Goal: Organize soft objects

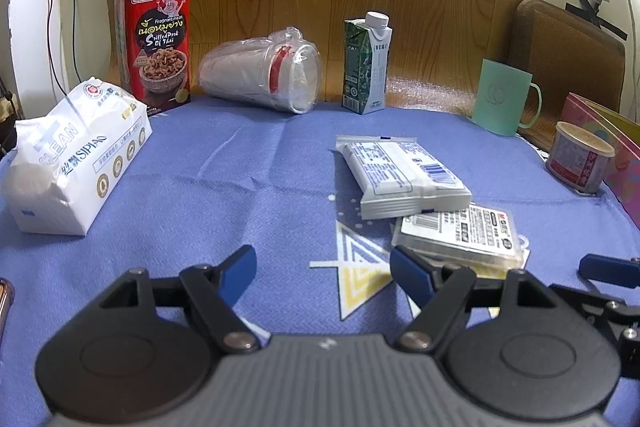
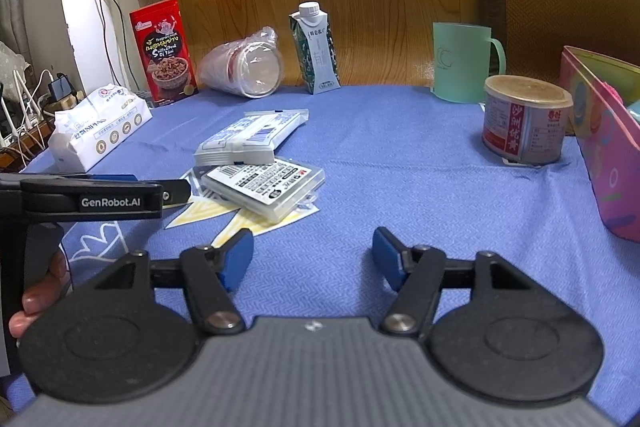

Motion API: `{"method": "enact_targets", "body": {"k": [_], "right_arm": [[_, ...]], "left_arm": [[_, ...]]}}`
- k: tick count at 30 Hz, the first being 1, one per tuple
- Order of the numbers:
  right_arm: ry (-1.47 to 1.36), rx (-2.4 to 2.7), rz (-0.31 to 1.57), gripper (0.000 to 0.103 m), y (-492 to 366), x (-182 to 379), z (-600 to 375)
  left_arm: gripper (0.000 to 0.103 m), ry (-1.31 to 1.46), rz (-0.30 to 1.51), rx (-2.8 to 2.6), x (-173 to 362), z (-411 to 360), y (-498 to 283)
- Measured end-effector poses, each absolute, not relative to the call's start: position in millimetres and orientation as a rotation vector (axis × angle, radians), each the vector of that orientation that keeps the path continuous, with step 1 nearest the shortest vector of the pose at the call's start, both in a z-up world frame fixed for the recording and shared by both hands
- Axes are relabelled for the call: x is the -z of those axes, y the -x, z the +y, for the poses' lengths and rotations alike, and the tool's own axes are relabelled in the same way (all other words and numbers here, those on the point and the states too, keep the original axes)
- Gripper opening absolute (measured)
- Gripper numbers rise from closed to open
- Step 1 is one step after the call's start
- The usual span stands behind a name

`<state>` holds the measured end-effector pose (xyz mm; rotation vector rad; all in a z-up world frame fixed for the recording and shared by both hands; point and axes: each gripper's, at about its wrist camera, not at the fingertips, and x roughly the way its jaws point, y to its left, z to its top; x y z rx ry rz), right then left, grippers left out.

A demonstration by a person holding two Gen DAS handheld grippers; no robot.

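Note:
A soft white tissue pack [image 1: 76,159] [image 2: 100,127] lies at the left of the blue cloth [image 1: 248,163]. Near the middle, a white wrapped pack [image 1: 404,179] [image 2: 248,139] rests partly on a flat clear-wrapped pack [image 1: 460,231] [image 2: 264,189]. My left gripper [image 1: 324,267] hovers open over bare cloth, its right finger close beside the flat pack. My right gripper [image 2: 312,259] is also open over bare cloth, right of both packs, nothing between its fingers. In the right wrist view the left gripper [image 2: 176,191] shows side-on, held by a hand [image 2: 40,291].
Along the back stand a red snack bag [image 1: 158,39], a wrapped stack of cups [image 1: 264,75] on its side, a drink carton [image 1: 366,63] and a green mug [image 2: 462,63]. A can [image 2: 526,125] and a pink box [image 2: 600,131] sit at the right. Cables hang at the left.

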<state>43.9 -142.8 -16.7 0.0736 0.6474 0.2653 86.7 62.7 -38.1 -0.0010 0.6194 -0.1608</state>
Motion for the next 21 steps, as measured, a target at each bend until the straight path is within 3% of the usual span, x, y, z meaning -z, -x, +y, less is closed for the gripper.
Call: {"method": "enact_targets", "body": {"k": [14, 21], "right_arm": [[-0.072, -0.25, 0.645, 0.071, -46, 16, -140], [-0.064, -0.295, 0.639, 0.071, -70, 7, -128]], "left_arm": [[0.076, 0.027, 0.612, 0.158, 37, 65, -84], [0.076, 0.203, 0.554, 0.083, 33, 94, -79]]}}
